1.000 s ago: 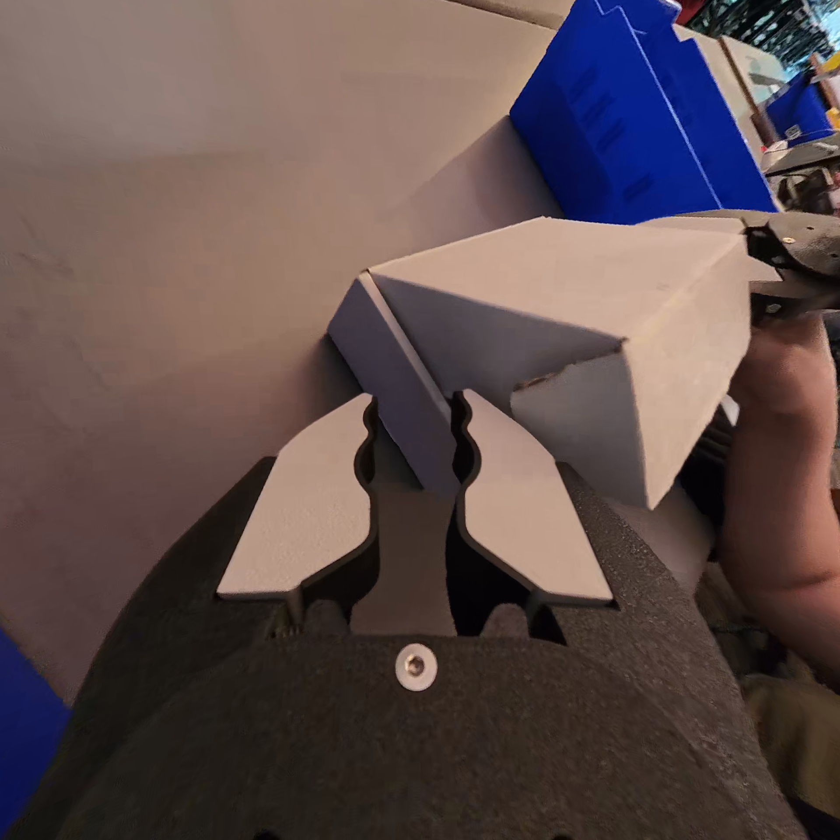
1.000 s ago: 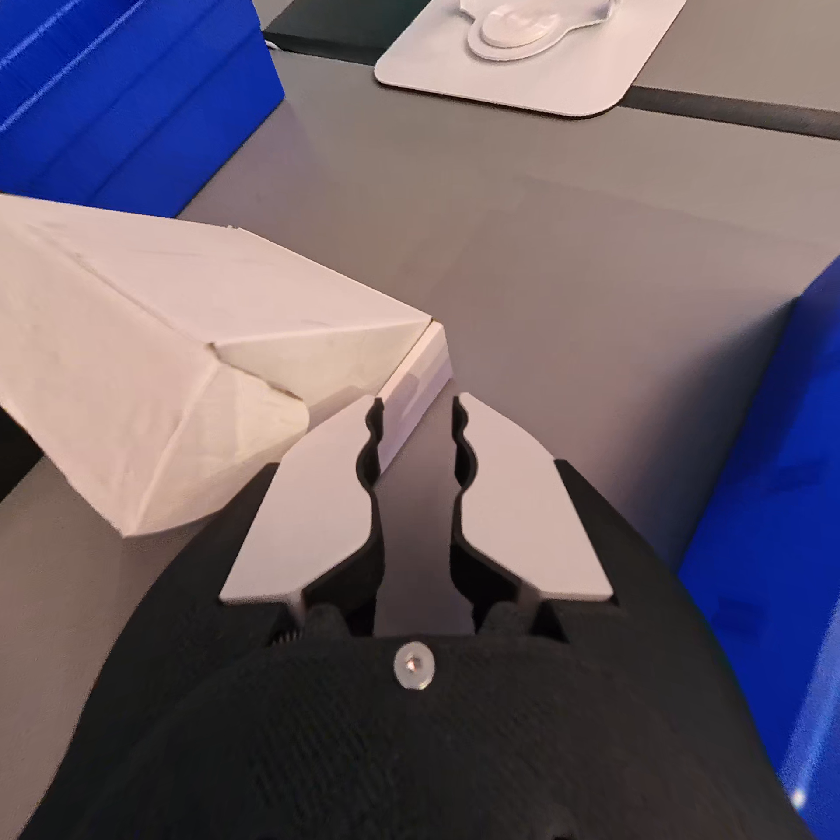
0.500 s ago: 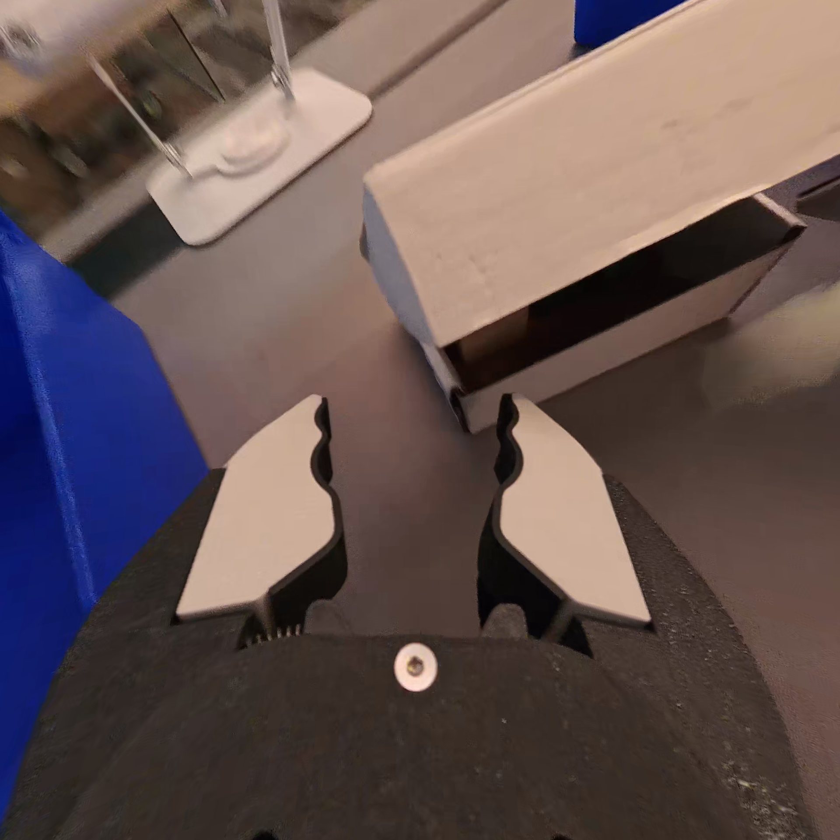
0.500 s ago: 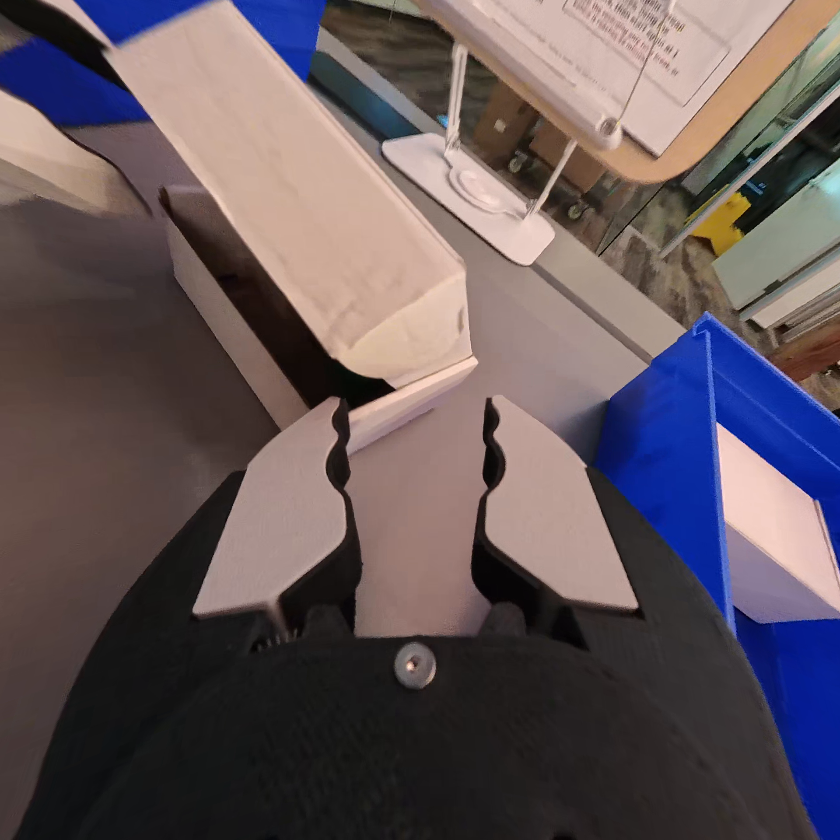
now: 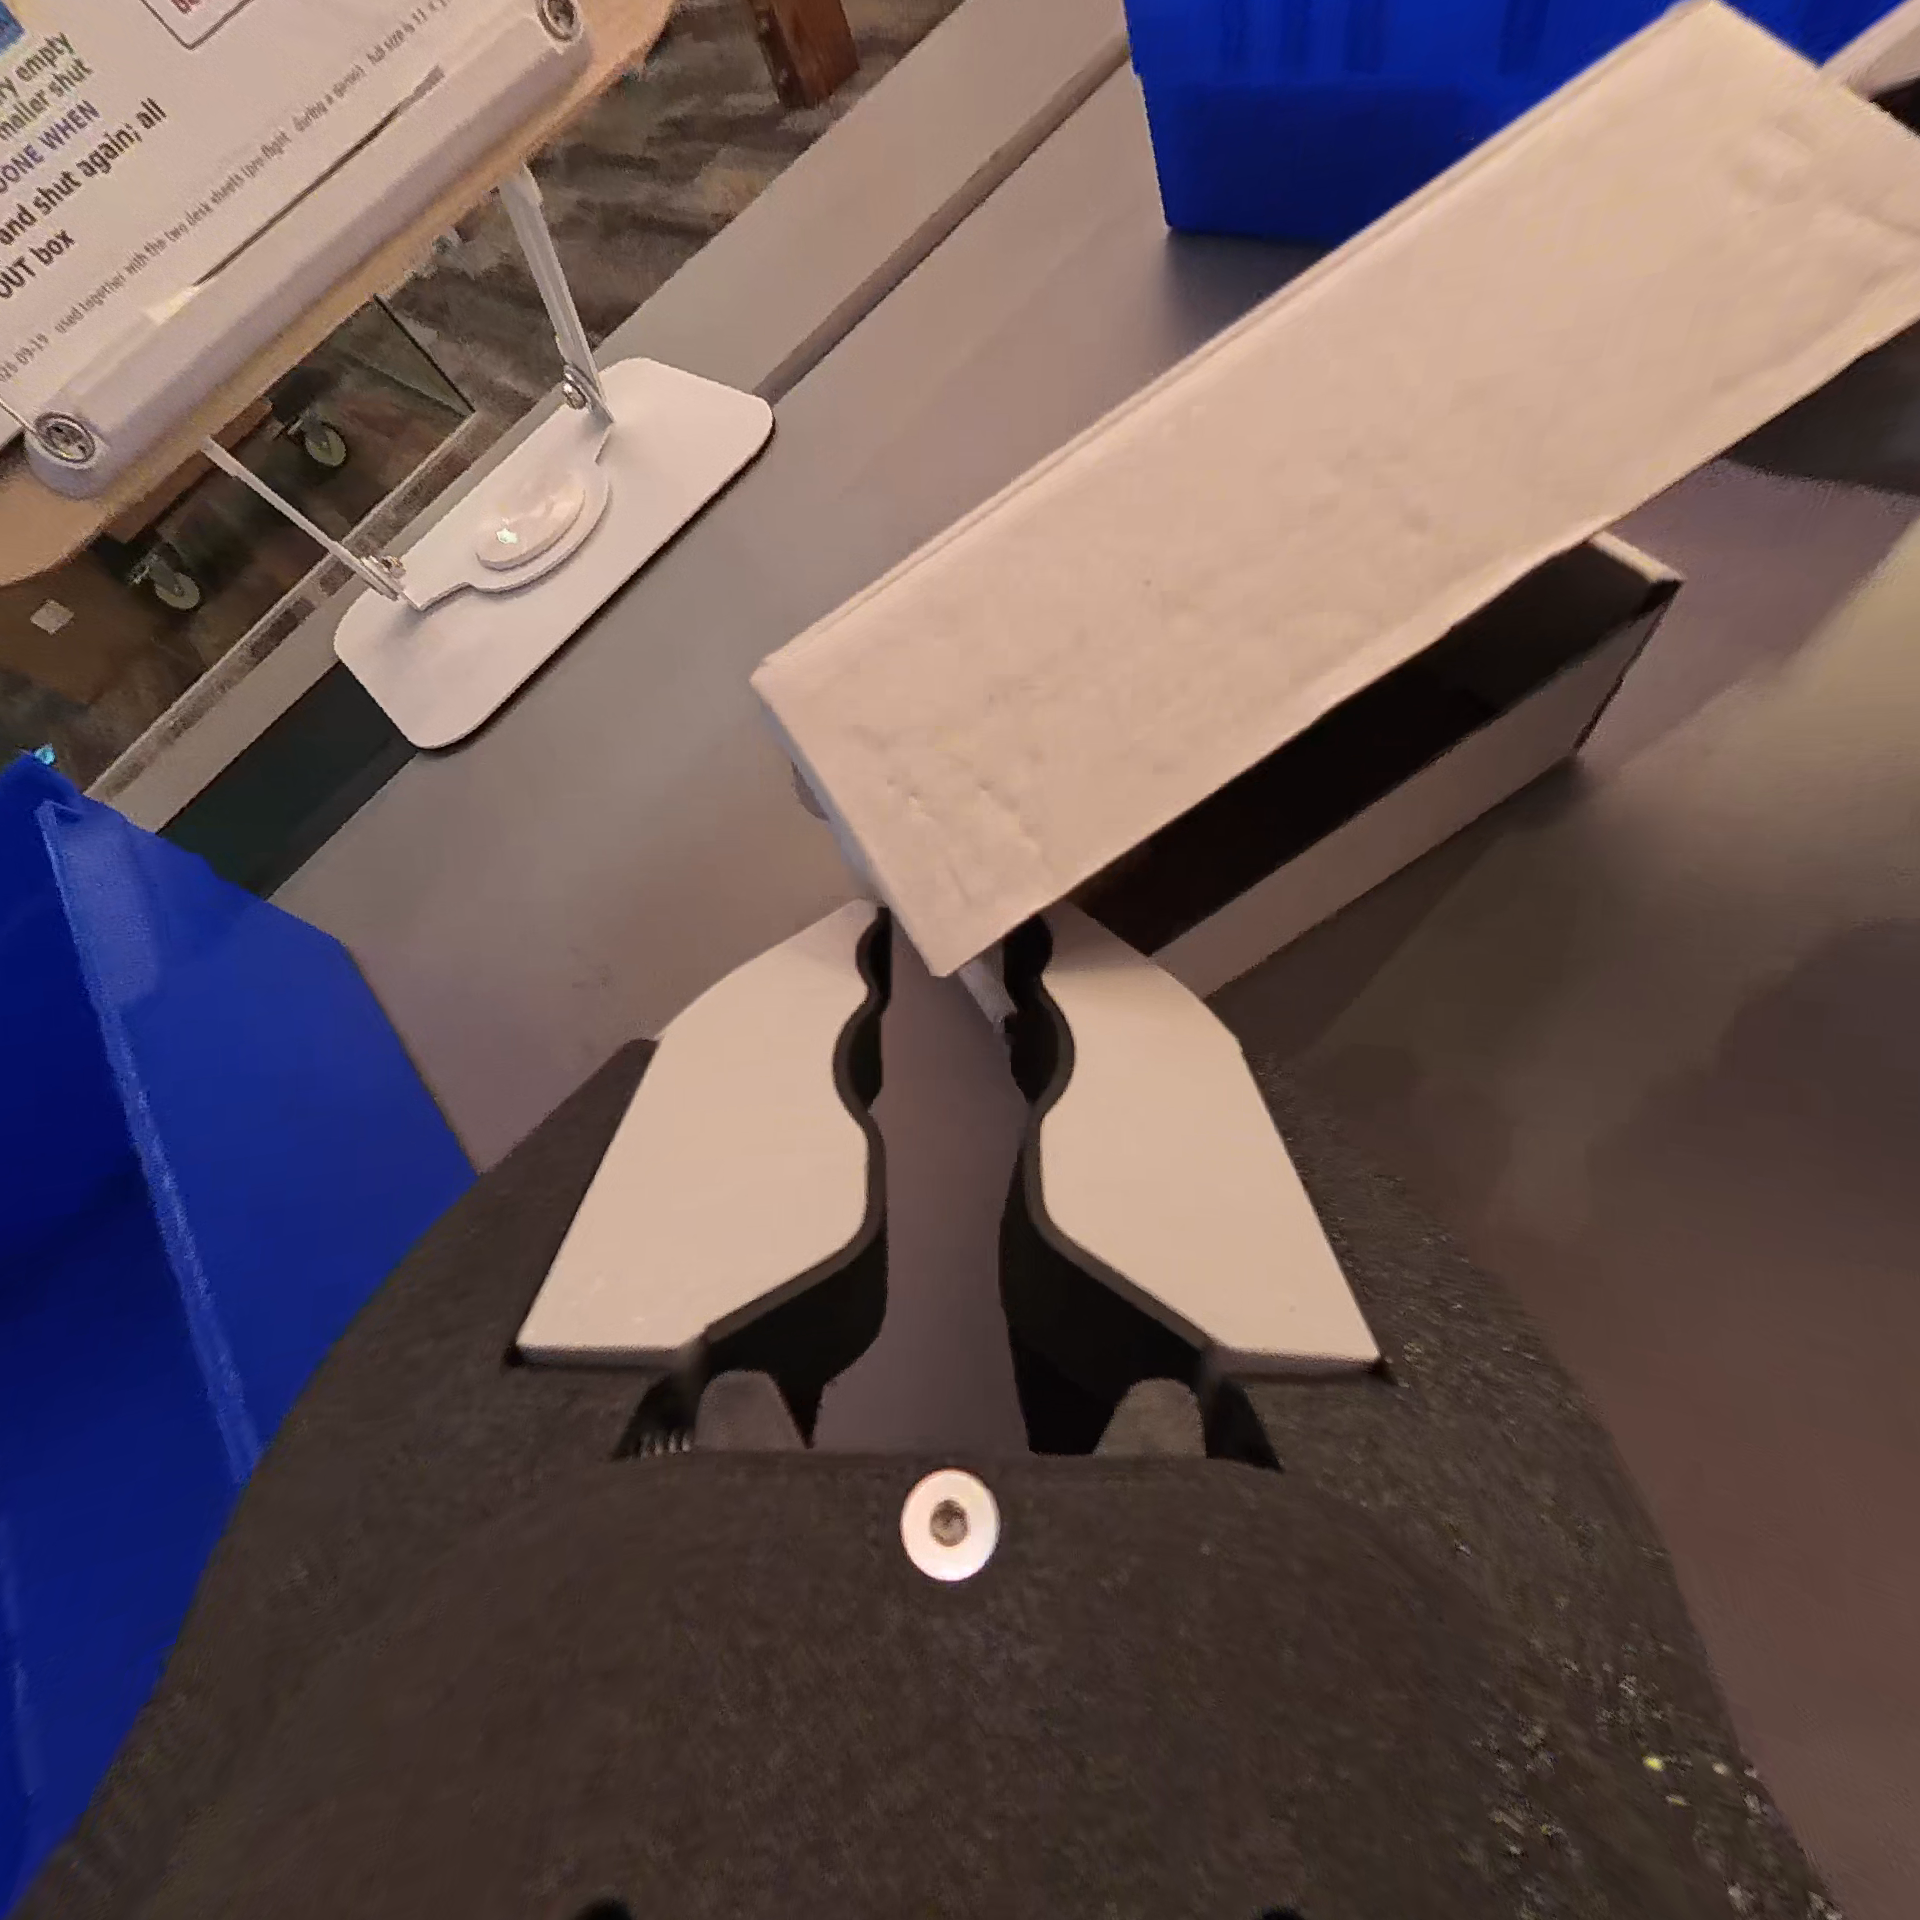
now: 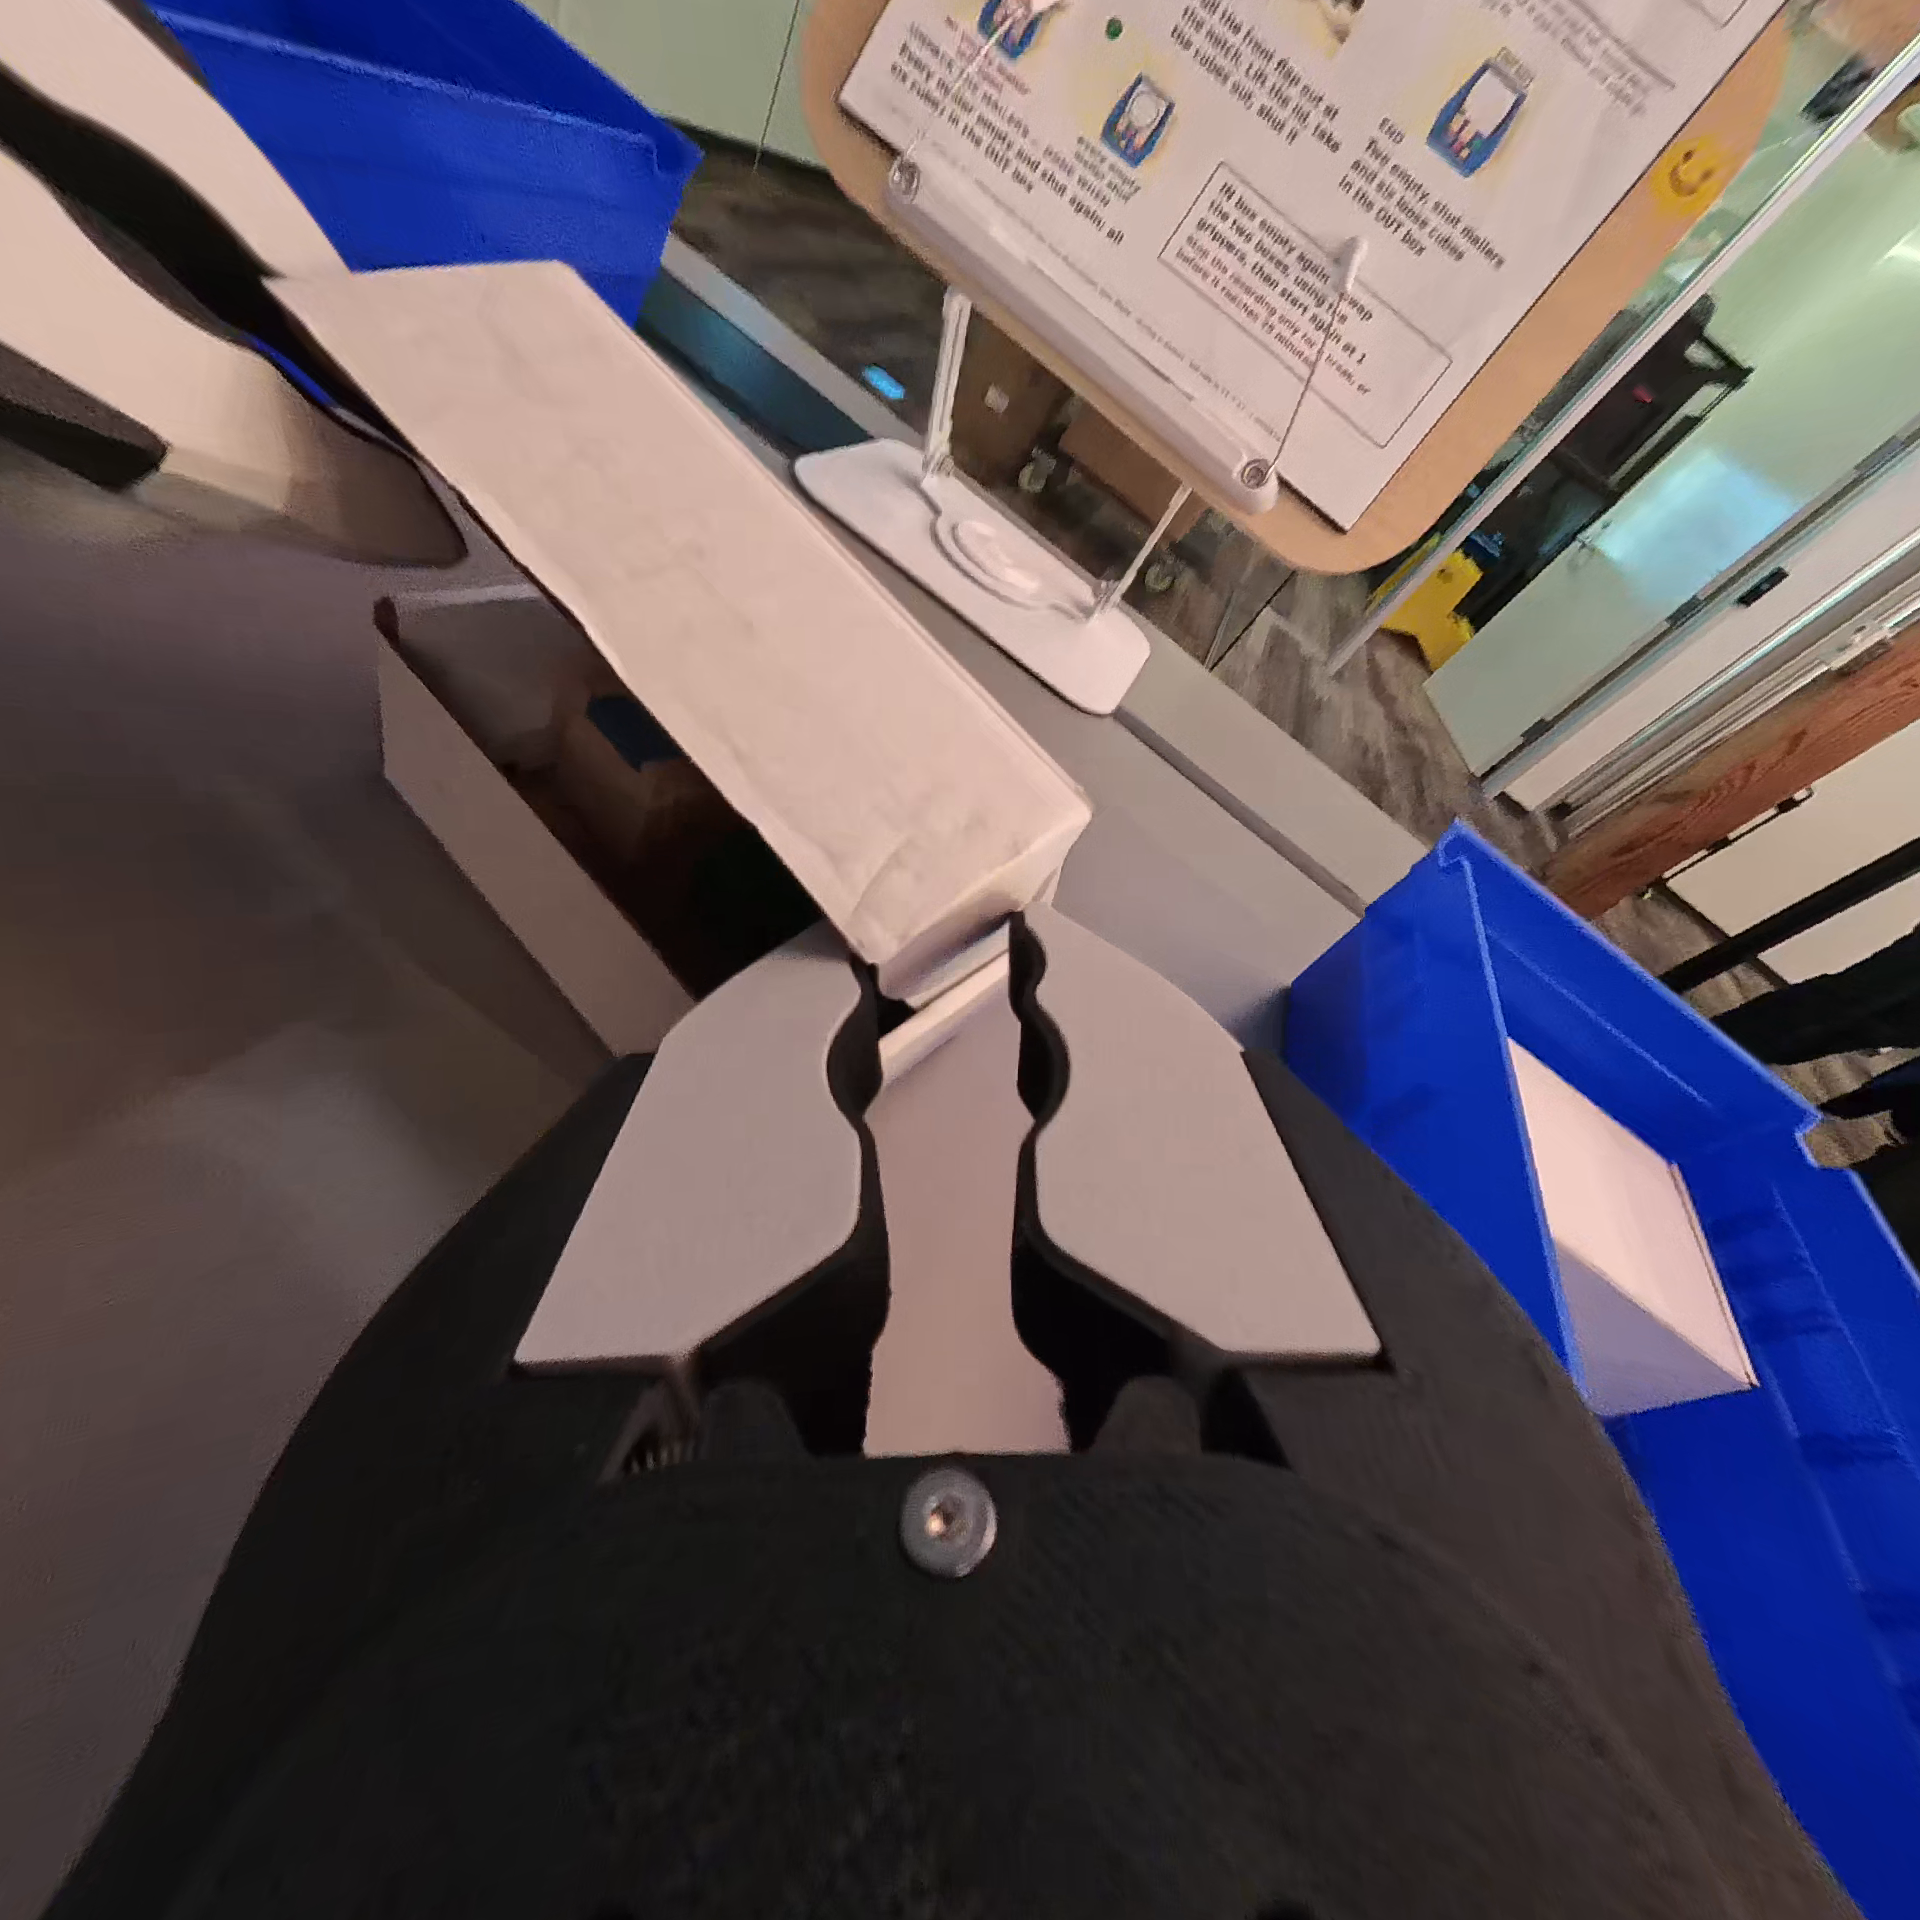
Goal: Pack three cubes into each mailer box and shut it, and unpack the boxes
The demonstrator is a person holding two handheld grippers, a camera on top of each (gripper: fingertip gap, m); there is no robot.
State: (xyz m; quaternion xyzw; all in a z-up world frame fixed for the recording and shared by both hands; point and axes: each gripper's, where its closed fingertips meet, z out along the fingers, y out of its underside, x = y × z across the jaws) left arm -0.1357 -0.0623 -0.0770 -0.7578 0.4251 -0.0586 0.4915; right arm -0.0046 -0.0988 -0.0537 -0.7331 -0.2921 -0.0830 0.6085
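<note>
A white mailer box (image 5: 1455, 790) lies on the grey table (image 5: 1558, 1299) with its lid (image 5: 1299, 520) raised at a slant. The inside is dark in the left wrist view. In the right wrist view the box (image 6: 488, 790) shows a blue cube (image 6: 623, 727) and dim brownish shapes inside, under the lid (image 6: 727, 623). My left gripper (image 5: 953, 940) is closed narrowly on the near corner of the lid at one end. My right gripper (image 6: 940, 951) is closed narrowly on the lid's side flap (image 6: 935, 1023) at the other end.
A blue bin (image 5: 156, 1143) stands close on the left, and another (image 5: 1299, 125) stands beyond the box. In the right wrist view a blue bin (image 6: 1662, 1091) on the right holds a white mailer box (image 6: 1621, 1247). A sheet holder on a white stand (image 5: 551, 540) is at the table's far edge.
A second ago the box was held tilted in the air. It now rests on the table. Both grippers opened, then narrowed onto the lid's ends, and the lid stands higher.
</note>
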